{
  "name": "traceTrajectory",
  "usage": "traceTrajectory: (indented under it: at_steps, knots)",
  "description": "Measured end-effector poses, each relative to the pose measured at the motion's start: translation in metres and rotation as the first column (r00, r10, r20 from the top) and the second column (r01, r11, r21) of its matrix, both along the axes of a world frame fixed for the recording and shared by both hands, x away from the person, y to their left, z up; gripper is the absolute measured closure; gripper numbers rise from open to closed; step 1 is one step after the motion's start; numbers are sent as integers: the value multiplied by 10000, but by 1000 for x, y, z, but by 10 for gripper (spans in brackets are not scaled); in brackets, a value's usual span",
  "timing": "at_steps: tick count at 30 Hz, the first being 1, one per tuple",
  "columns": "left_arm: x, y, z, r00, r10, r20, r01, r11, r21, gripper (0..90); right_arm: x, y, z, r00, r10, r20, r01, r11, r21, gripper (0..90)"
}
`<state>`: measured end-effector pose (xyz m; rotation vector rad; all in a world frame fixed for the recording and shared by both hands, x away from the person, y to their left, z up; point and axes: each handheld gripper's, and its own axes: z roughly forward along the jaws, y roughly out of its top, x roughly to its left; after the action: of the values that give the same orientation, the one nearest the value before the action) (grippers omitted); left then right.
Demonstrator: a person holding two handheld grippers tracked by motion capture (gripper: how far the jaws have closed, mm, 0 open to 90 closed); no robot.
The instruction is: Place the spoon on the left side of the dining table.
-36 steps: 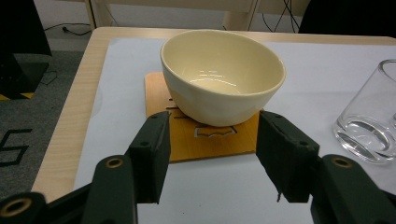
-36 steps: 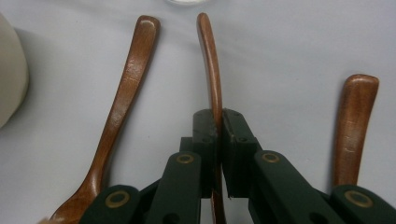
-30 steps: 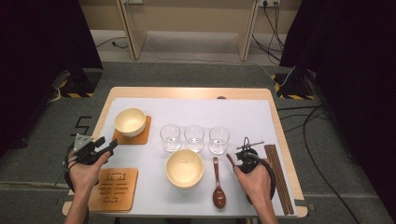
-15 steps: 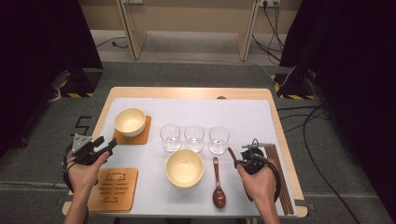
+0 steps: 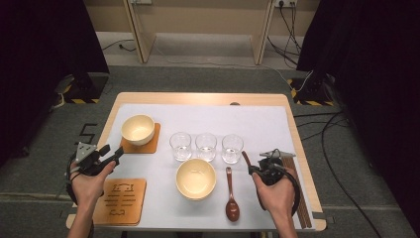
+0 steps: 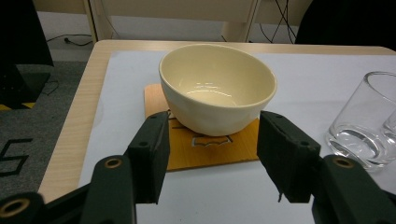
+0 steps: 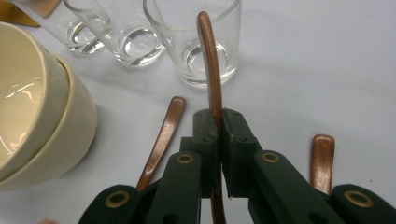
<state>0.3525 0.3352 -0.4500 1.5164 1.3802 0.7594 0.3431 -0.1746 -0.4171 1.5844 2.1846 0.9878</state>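
high: above, looking down | gripper views: close, low | shared: glasses

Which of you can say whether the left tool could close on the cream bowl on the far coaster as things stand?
Probably yes. The left tool is open and aimed at the cream bowl on its coaster, with nothing between them. The nearest glass stands off to one side, and the bowl looks about as wide as the jaw gap.

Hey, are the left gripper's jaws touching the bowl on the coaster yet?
Apart. In the left gripper view the left gripper stands open short of the bowl, with bare coaster visible between each jaw and the bowl's wall.
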Motion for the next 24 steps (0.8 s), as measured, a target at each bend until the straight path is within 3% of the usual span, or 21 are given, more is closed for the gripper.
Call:
traceTrajectory:
  at_steps: [9, 24]
  knots:
    - [0, 0, 0, 10000, 1, -6, -1, 10000, -11, 434, -1, -1, 8, 9975, -90, 697, 65, 9993, 364, 853]
    - [-1, 0, 2, 10000, 4, 48, -4, 10000, -32, 433, -2, 0, 14, 9806, 72, 1957, -260, 9953, 933, 853]
